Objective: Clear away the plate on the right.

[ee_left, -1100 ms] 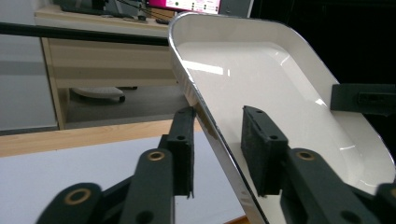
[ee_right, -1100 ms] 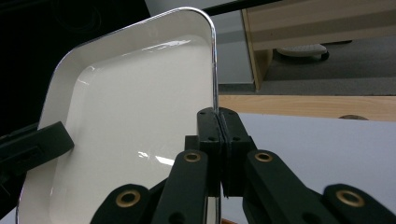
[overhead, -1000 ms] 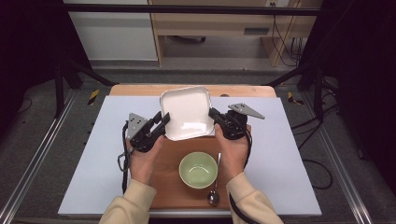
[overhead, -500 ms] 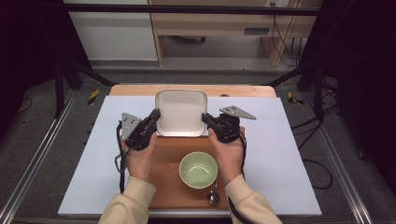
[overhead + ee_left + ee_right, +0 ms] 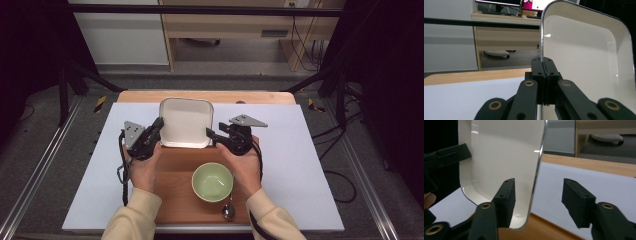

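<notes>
A white square plate (image 5: 185, 122) sits at the far end of the wooden board (image 5: 180, 200), with one gripper at each side. My left gripper (image 5: 156, 128) is shut on the plate's left rim; in the left gripper view the pads (image 5: 537, 75) pinch the thin edge of the plate (image 5: 586, 62). My right gripper (image 5: 212, 134) has just been opening. In the right gripper view its pads (image 5: 505, 195) stand apart with the plate's (image 5: 499, 157) right rim between them, not pressed. The plate's lowest corner looks to meet the board (image 5: 544, 230).
A green bowl (image 5: 212, 181) stands on the board close to the person, with a spoon (image 5: 228, 209) just in front of it. Under the board lies a white mat (image 5: 300, 160) on the table. Dark stand legs flank the table.
The plate has swung from a skewed pose to square with the table and moved slightly left and away. The right jaws have come off its rim; the left jaws stay clamped.
</notes>
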The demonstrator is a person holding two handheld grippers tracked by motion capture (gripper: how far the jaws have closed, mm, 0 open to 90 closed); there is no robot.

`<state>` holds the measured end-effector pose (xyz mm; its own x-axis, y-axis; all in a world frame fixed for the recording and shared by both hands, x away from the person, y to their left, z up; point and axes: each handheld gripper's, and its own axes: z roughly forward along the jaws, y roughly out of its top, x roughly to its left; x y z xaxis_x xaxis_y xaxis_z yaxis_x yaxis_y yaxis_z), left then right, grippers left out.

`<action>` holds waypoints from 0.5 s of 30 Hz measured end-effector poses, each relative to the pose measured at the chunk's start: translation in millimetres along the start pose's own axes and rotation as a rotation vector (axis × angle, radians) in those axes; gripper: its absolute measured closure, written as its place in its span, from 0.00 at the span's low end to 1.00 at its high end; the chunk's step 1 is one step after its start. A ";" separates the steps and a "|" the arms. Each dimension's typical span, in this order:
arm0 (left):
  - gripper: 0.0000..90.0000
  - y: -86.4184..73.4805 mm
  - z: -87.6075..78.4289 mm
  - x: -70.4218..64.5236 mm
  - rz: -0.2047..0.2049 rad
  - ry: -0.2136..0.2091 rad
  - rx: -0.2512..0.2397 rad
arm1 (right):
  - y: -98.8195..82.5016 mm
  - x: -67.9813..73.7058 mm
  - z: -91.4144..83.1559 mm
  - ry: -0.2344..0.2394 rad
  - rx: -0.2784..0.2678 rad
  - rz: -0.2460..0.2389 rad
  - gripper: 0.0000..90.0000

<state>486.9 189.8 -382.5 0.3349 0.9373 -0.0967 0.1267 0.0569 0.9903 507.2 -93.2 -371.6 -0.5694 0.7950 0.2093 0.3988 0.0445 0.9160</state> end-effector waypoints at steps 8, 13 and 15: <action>0.99 -2.4 -1.6 8.0 -0.010 0.017 0.010 | -2.6 -11.2 -19.5 -0.024 -0.072 -0.034 0.21; 0.99 -4.3 -4.7 14.7 -0.017 0.024 0.019 | -7.6 -22.2 -42.6 -0.031 -0.076 -0.118 0.11; 0.99 -5.0 -5.6 17.7 -0.016 0.027 0.025 | -10.0 -27.3 -51.7 -0.043 -0.089 -0.142 0.10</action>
<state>487.0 208.0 -388.5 0.3074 0.9452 -0.1096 0.1551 0.0639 0.9858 481.6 -146.7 -368.8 -0.5835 0.8097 0.0622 0.2498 0.1060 0.9625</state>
